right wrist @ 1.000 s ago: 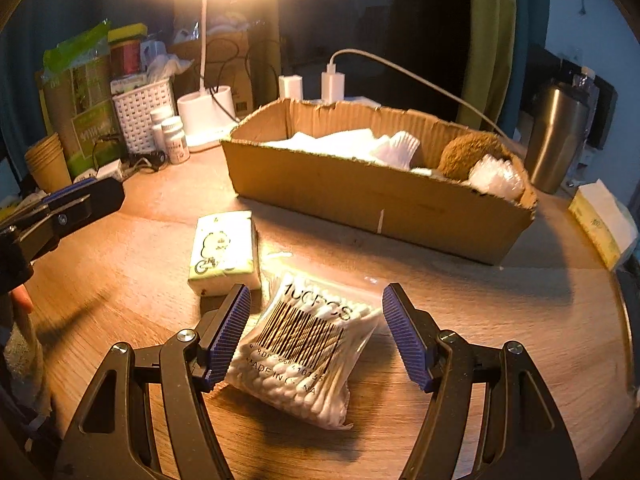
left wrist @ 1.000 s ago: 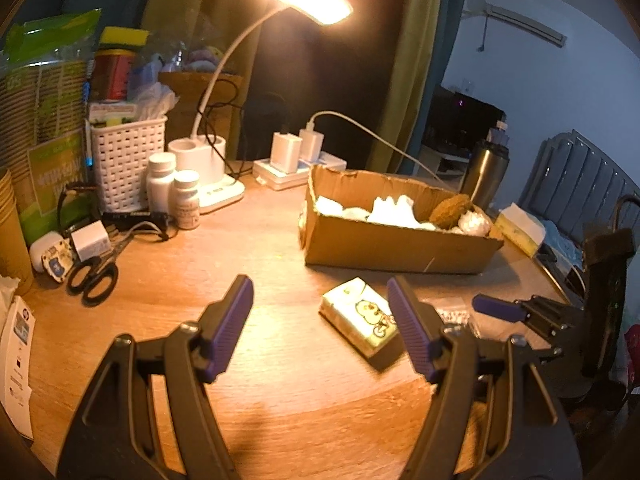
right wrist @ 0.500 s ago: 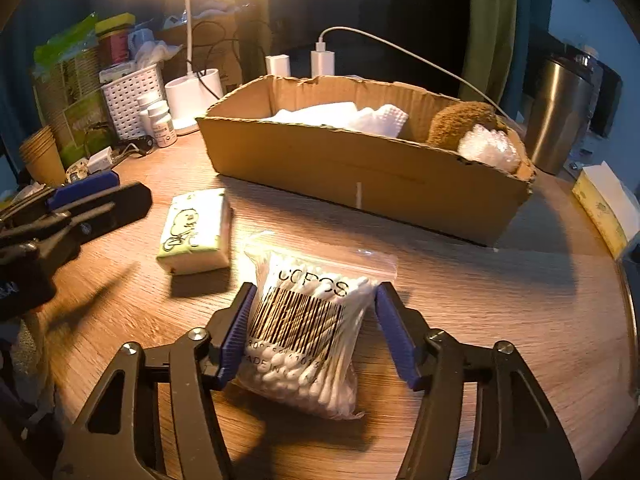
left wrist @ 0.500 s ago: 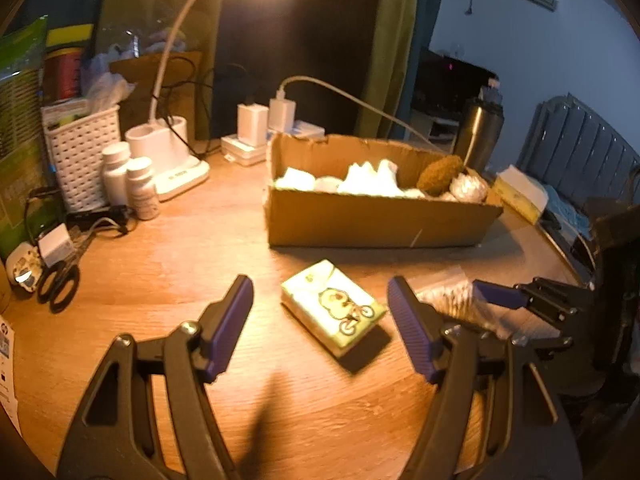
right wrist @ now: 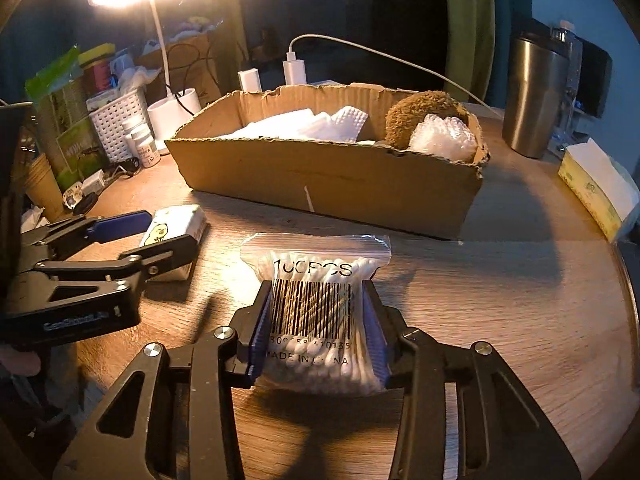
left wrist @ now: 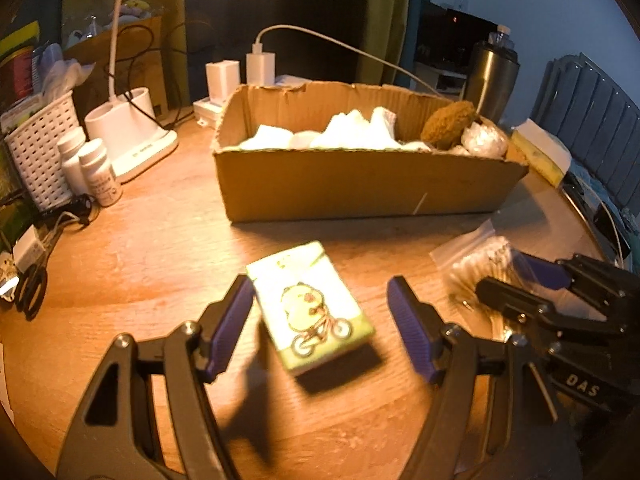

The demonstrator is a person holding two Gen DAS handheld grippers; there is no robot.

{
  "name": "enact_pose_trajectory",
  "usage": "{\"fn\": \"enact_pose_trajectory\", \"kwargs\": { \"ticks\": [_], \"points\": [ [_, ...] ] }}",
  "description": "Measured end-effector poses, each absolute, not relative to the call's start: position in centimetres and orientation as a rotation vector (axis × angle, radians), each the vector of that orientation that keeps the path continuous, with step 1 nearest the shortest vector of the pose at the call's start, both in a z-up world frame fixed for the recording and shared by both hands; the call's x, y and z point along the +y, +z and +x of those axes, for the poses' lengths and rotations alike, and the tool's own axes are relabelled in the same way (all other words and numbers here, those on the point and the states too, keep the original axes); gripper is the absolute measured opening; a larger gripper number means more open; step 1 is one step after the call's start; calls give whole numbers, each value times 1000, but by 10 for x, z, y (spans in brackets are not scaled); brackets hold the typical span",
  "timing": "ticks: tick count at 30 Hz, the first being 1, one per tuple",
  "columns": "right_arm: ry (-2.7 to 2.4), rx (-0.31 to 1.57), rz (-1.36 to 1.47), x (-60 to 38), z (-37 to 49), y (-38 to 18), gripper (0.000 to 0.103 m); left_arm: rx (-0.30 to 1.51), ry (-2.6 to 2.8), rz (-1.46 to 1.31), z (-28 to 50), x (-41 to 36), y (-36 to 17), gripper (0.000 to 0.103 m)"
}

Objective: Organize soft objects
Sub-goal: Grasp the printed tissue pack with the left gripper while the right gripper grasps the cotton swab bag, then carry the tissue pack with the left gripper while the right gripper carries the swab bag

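Note:
A clear bag of cotton swabs [right wrist: 316,280] with a barcode lies on the wooden table. My right gripper [right wrist: 318,308] is closing on it, and both pads press into its sides. To the left lies a green tissue pack [left wrist: 312,308] printed with a cartoon on a bicycle. My left gripper [left wrist: 318,292] stands open around it, pads on either side and apart from it. Behind both sits the cardboard box [left wrist: 360,188], holding white cloths, a brown plush and a bubble-wrap ball. The right gripper [left wrist: 516,280] and the swab bag [left wrist: 476,256] show at the right of the left wrist view.
A steel tumbler [right wrist: 532,100] and a yellow tissue box [right wrist: 592,188] stand right of the box. At the left are a lamp base [left wrist: 132,132], a white basket [left wrist: 40,160], pill bottles [left wrist: 96,172] and scissors [left wrist: 28,288]. Chargers and cables sit behind the box.
My right jaws have closed from wide apart onto the swab bag. My left gripper has moved to the tissue pack, which now lies between its open fingers.

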State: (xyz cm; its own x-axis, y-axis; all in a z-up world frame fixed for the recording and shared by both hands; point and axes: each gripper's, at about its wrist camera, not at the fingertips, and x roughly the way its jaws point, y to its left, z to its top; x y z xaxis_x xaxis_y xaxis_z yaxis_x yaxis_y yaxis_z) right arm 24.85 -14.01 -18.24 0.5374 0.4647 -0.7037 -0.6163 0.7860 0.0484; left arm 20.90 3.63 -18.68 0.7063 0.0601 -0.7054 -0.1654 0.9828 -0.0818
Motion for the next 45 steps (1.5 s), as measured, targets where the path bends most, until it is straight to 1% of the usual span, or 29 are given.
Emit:
{"fn": "enact_pose_trajectory", "kwargs": {
  "ticks": [8, 11, 12, 23, 37, 45],
  "points": [
    [663, 754, -195, -148, 250, -180, 42, 811, 82, -111, 218, 24, -191, 70],
    [664, 746, -191, -149, 249, -179, 42, 818, 77, -105, 217, 23, -192, 52],
    [663, 743, -193, -149, 249, -178, 42, 826, 70, -106, 217, 24, -193, 48],
    [618, 698, -200, -158, 244, -166, 42, 790, 12, -99, 199, 14, -187, 47],
    [600, 623, -219, -158, 224, -138, 42, 661, 22, -78, 170, 14, -150, 47],
    [587, 559, -213, -161, 215, -115, 42, 541, 5, -86, 152, 13, -119, 47]
  ]
}}
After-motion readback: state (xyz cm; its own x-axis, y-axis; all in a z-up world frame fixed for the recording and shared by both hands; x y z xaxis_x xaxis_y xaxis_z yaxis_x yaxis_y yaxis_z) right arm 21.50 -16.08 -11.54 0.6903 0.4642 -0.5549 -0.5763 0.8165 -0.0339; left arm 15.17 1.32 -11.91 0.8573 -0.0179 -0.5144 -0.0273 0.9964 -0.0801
